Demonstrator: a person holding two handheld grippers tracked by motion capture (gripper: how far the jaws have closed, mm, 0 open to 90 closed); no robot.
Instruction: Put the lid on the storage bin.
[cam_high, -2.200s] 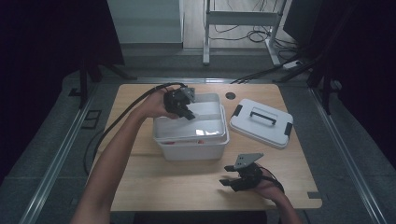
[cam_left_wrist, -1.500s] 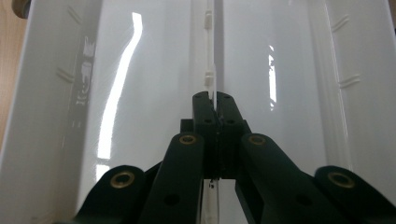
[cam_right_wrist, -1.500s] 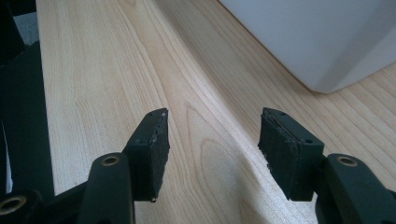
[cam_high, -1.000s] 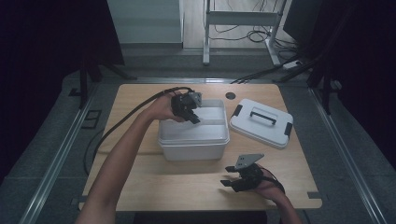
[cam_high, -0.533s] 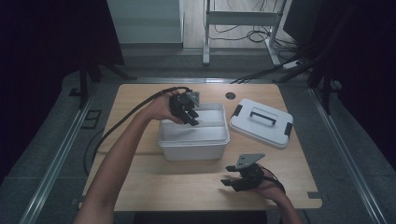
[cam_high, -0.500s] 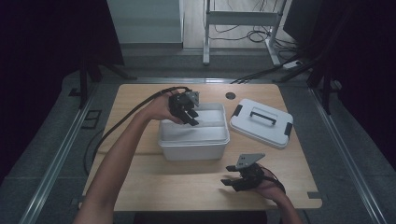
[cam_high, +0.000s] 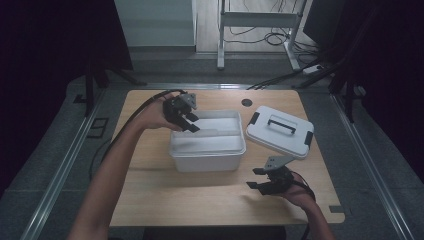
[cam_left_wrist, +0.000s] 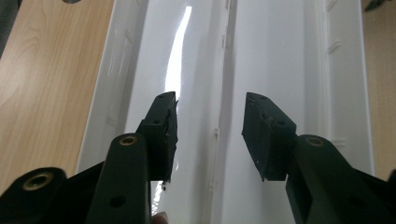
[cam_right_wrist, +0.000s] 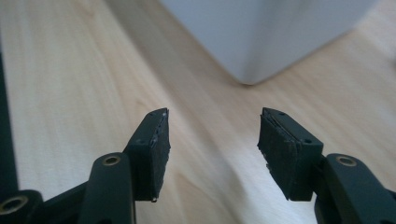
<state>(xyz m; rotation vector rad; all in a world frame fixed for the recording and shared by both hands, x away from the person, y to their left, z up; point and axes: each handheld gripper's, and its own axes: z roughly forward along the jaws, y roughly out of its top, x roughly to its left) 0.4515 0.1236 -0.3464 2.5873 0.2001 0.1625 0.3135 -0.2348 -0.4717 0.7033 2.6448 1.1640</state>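
Left tool (cam_high: 189, 122), jaws just spread and pinching nothing, hovering over the open white storage bin (cam_high: 207, 149) mid-counter (cam_high: 150, 200); apparently a release. Right tool (cam_high: 263, 181) spread, empty, near the front edge. Lid (cam_high: 279, 131) just beside the bin, likely next.

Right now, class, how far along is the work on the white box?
Done: the lid is off, lying on the table beside the box. In hand: the left gripper hangs over the open box, its jaws just opened and empty. Left: the right gripper waits open; the lid probably goes back on.
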